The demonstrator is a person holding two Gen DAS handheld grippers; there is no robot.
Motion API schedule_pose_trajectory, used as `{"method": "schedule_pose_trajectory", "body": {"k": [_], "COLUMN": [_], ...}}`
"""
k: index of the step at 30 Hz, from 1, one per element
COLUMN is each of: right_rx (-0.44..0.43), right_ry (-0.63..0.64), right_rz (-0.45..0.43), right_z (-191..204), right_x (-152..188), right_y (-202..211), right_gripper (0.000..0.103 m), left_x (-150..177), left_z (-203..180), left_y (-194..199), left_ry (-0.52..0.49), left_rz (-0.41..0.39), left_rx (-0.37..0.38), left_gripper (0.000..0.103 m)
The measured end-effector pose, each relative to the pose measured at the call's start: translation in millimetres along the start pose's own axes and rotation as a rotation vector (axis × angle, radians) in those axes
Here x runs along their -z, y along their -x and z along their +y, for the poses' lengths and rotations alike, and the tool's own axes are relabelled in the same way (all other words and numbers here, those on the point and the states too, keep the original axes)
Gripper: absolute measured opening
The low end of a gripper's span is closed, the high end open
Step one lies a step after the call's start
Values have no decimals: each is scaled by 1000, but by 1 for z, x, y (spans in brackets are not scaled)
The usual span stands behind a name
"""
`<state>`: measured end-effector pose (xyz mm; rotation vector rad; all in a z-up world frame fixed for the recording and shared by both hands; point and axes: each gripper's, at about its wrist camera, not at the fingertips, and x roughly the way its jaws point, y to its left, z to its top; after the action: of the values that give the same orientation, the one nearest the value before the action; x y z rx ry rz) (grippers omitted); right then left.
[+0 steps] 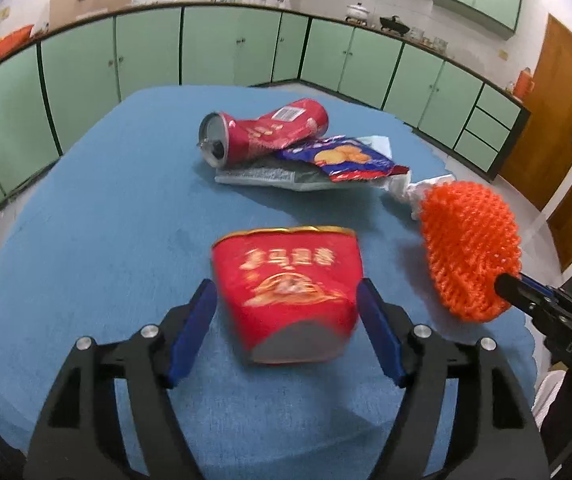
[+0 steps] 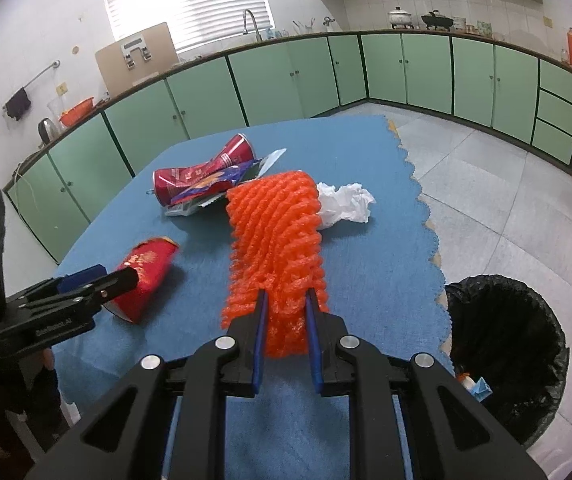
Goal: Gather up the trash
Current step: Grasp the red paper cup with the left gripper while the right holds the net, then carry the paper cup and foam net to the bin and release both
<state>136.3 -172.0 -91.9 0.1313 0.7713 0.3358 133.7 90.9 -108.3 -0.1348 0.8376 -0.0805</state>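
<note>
While the right gripper (image 2: 284, 300) reaches forward over the near part of the blue cloth-covered table (image 2: 366, 240), its two blue-padded fingers are pressed against an orange foam fruit-net sleeve (image 2: 275, 232), pinching its near end so the rest of the net stands out ahead of the fingertips. In the left wrist view the same sleeve (image 1: 470, 248) appears at the right, held off the cloth by the black fingertip of that gripper (image 1: 510, 286).

The left gripper (image 1: 286, 300) is held low and level, its fingers spread wide to either side of a red paper cup with gold lettering (image 1: 286, 288) that lies on its side with the gold rim pointing away; small gaps show between the pads and the cup. From the right wrist view the cup (image 2: 145, 276) lies near the left edge of the table with the left gripper (image 2: 97, 276) at it.

Farther back on the cloth sit a dented red drink can (image 1: 261, 130), a blue and red snack wrapper (image 1: 346, 158) partly under it, and a crumpled white tissue (image 2: 346, 202) just beyond the net. A round bin with a black liner (image 2: 506, 356) stands on the tiled floor beside the table's right edge.
</note>
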Motion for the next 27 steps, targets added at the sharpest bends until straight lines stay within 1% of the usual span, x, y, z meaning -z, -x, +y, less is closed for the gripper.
{"method": "schedule_pose_trajectory", "body": {"k": [1,2,4,6,7,8,9,10,11,18,24,27], "right_rx": [1,1,1,2,2,2,3,4,4,3,-3,-2], "right_ry": [-1,-1,0,4,4,5,6,6,4,21,48,46], "right_rz": [-1,-1,0,2,2,2,1,1,1,-19,-53,-72], "right_z": [0,0,0,0,1,1,1,1,0,3,8,6], "right_x": [0,1,0,1,1,1,1,1,1,0,-5,-8], "right_y": [0,-1,-1,-2,-2,-3,-3,-3,-3,4,18,27], "right_gripper": [18,18,18,18,18,18,18,18,18,18,16,15], "left_x": [0,1,0,0,0,0,-1,-2,-2,0,-3,-6], "left_z": [2,4,8,14,17,17,15,14,12,-4,-33,-43], "left_y": [-4,-7,-14,-22,-27,-28,-27,-27,-27,-10,14,21], "left_ry": [5,11,34,71,98,102,94,92,93,68,-49,-72], "left_rz": [9,16,41,72,94,88,81,83,85,26,-60,-80], "left_rx": [-7,-2,17,54,77,73,71,83,86,70,45,52], "left_gripper": [73,80,84,85,83,78,71,54,52,51,51,51]}}
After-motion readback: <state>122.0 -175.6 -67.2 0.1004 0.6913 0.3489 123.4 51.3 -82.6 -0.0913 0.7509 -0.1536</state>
